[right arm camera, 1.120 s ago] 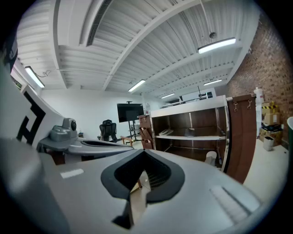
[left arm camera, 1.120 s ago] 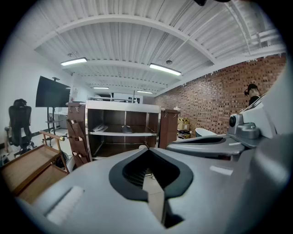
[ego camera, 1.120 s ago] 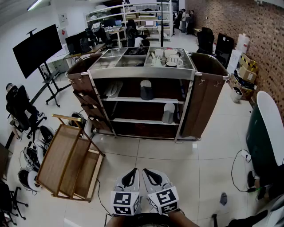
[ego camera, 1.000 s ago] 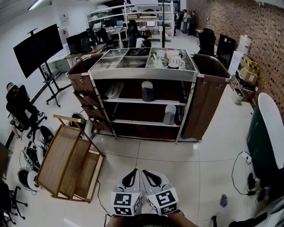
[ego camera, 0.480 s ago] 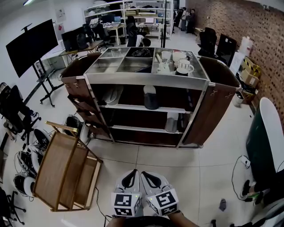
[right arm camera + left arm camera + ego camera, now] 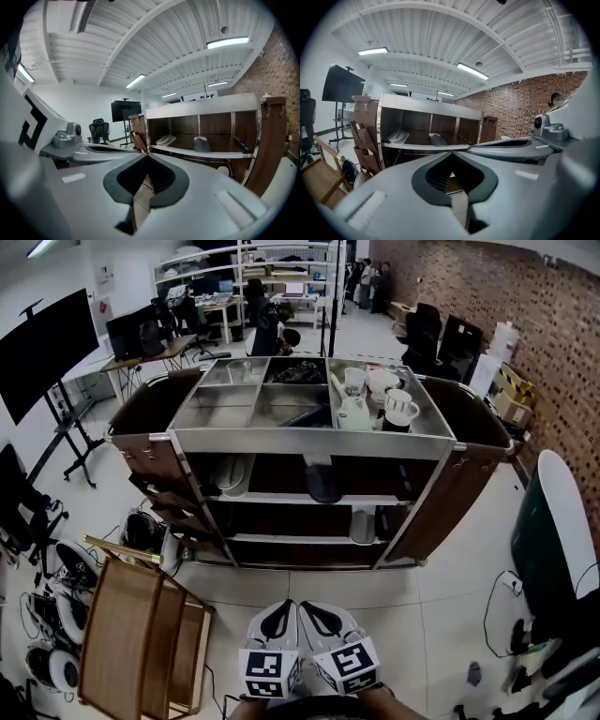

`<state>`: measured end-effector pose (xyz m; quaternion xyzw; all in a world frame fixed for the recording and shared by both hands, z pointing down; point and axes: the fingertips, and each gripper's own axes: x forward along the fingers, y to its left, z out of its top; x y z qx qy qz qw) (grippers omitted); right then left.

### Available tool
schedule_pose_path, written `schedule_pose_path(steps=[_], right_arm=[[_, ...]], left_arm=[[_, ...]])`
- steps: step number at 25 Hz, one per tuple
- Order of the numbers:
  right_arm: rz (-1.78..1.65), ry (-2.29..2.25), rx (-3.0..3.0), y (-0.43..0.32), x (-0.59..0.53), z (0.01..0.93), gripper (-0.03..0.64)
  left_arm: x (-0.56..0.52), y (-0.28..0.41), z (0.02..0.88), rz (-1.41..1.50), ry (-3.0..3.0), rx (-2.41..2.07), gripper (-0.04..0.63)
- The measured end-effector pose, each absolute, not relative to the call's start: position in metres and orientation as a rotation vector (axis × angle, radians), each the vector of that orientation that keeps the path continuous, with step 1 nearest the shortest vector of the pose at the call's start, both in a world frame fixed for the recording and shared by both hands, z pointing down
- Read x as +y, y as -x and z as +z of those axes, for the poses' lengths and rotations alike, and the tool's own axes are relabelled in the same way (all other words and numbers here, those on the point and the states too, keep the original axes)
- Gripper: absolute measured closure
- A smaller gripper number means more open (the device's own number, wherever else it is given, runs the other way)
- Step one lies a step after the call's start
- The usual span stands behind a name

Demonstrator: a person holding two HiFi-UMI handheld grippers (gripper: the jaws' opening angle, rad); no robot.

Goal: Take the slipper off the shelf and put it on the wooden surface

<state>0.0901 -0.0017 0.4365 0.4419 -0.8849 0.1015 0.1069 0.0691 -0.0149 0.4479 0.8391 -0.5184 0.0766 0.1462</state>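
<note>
We have nothing done yet: the dark grey slipper (image 6: 323, 486) lies on the steel cart's upper shelf (image 6: 281, 499), well apart from our left gripper (image 6: 279, 613) and right gripper (image 6: 317, 613). Both are closed and empty, and the slatted wooden stand (image 6: 122, 643) sits near our left.

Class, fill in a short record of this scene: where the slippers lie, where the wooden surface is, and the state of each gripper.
cart: metal top, shelves open toward the camera
upper shelf: white slipper at left, dark slipper in the middle
lower shelf: pale slipper toward the right
wooden rack: on the floor, left of the cart
left gripper: shut, empty, short of the cart
right gripper: shut, empty, beside the left one
</note>
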Motion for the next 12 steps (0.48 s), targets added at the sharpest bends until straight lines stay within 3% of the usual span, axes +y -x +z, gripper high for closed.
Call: schedule_pose_path(steps=[12], right_arm=[[0.284,-1.403,-2.601,-0.065,-0.065,0.432,0.617]], left_arm=[[-0.066,-0.038,0.448,0.226,-2.461,-1.428,0.589]])
